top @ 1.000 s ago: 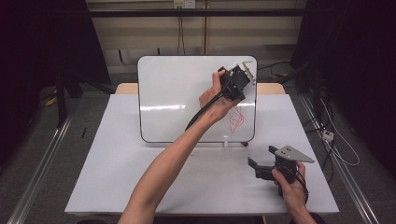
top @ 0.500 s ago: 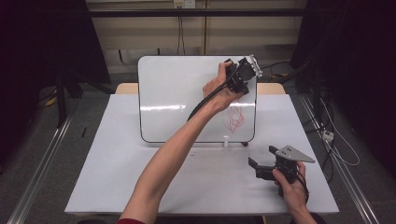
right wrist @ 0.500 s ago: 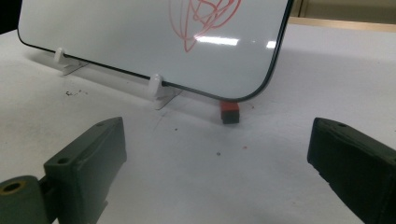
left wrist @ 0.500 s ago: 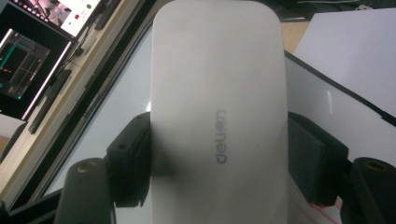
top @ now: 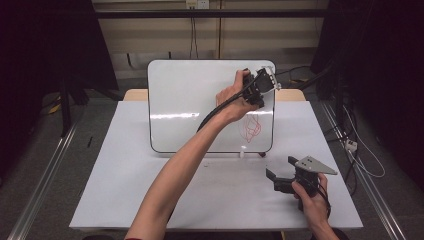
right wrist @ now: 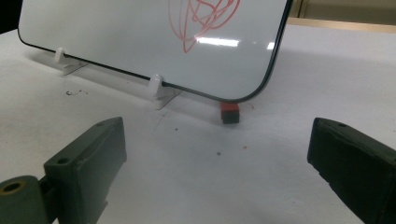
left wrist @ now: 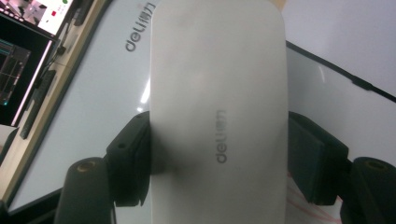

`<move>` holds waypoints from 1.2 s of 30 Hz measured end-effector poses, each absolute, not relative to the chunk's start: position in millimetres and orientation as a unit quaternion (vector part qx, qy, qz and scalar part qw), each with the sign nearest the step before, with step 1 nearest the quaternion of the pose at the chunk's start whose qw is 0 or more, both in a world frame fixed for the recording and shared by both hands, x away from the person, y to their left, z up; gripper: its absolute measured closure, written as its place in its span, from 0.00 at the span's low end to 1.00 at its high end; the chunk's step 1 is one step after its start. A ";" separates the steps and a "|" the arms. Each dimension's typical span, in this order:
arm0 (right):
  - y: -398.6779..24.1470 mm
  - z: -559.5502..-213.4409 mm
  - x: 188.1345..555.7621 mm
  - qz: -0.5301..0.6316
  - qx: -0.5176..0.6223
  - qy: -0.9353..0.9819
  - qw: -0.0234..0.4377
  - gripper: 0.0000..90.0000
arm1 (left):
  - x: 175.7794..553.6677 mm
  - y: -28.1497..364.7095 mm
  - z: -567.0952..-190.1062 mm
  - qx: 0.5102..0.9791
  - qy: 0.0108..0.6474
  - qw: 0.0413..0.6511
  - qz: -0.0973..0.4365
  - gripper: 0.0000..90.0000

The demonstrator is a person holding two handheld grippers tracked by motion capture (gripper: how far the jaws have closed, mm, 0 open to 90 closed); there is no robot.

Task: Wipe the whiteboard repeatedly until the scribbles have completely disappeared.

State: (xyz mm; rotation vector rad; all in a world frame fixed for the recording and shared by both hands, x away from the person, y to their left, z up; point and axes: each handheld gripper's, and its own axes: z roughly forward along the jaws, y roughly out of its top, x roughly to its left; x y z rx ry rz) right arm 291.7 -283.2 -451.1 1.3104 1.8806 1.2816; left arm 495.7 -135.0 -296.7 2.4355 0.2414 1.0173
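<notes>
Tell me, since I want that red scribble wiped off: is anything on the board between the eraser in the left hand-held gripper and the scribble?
Nothing visible. The left hand-held gripper holds the white eraser near the whiteboard's upper right corner; the red scribble lies just below, with bare board between.

My table has a big white sheet spread flat over it. At the far end a strip of the light brown wooden tabletop peeks out from under the sheet. A little red and black block sits on the sheet, and I see a few tiny dark specks there too. Long grey metal rails run along the floor on both sides of my table. Thin cables lie on the floor at my right, with a small white plug. Black curtains hang at both sides. Lit computer screens stand off to one side.
</notes>
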 end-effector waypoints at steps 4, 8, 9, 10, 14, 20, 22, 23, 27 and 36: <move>-283.2 -451.1 291.6 0.472 0.484 0.691 0.256 0.05 | 490.0 -130.5 -303.4 0.889 0.078 0.246 0.377 0.35; -282.7 -451.0 291.4 0.472 0.483 0.692 0.256 0.05 | 484.3 -125.8 -311.4 0.889 0.070 0.248 0.378 0.35; -282.7 -451.0 291.4 0.472 0.482 0.692 0.256 0.05 | 483.1 -124.2 -314.0 0.888 0.068 0.251 0.380 0.35; -282.9 -451.0 291.4 0.471 0.482 0.693 0.257 0.05 | 481.3 -122.9 -315.0 0.888 0.069 0.250 0.381 0.35; -282.6 -451.1 291.6 0.471 0.481 0.693 0.257 0.05 | 477.1 -118.5 -320.9 0.885 0.069 0.257 0.382 0.35; -282.6 -451.2 291.7 0.471 0.481 0.694 0.257 0.05 | 472.5 -114.1 -327.0 0.882 0.074 0.263 0.384 0.35; -282.5 -451.1 291.8 0.470 0.481 0.694 0.257 0.05 | 470.8 -112.7 -329.4 0.881 0.077 0.266 0.384 0.35; -282.5 -451.1 291.8 0.470 0.481 0.694 0.257 0.05 | 469.4 -111.6 -331.2 0.881 0.078 0.265 0.384 0.35; -282.2 -451.2 292.0 0.470 0.481 0.694 0.258 0.05 | 465.3 -109.6 -335.6 0.876 0.081 0.270 0.390 0.35; -281.1 -451.1 292.2 0.469 0.483 0.694 0.256 0.05 | 460.5 -106.3 -343.5 0.871 0.090 0.284 0.390 0.35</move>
